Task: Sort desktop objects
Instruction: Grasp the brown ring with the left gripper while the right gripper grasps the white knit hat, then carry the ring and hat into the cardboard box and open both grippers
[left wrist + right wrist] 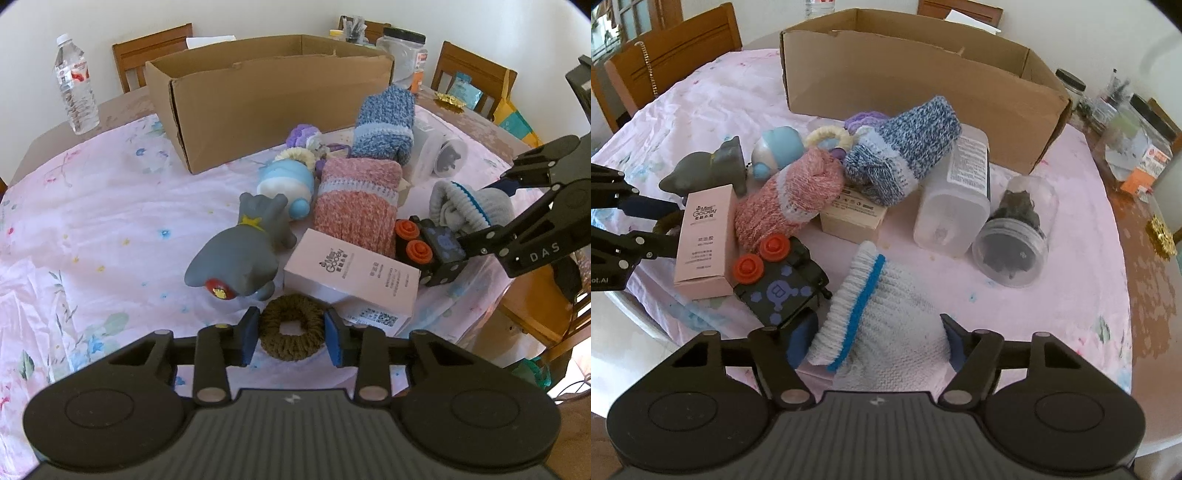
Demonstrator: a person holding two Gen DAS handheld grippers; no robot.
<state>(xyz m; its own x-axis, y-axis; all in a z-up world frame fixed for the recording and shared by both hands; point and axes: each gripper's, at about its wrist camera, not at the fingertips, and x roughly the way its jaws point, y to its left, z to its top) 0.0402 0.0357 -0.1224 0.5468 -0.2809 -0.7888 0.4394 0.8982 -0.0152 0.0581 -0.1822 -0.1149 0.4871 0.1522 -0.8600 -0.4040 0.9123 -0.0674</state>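
In the left wrist view my left gripper [291, 335] is shut on a brown knitted scrunchie [291, 349] that lies on the pink floral cloth [110, 229] at the near edge. In the right wrist view my right gripper [878, 345] has its blue pads against both sides of a white sock with a blue stripe [886, 314]. The left wrist view also shows that sock [458, 206] between the right gripper's fingers. A long open cardboard box [258, 92] [905, 66] stands behind the pile.
The pile holds a grey toy dog [240, 254], a pink carton [351, 277], a black toy with red buttons [775, 284], a pink sock [790, 199], a blue sock [905, 147], a clear bottle [953, 192] and a jar [1015, 240]. A water bottle [74, 81] stands far left.
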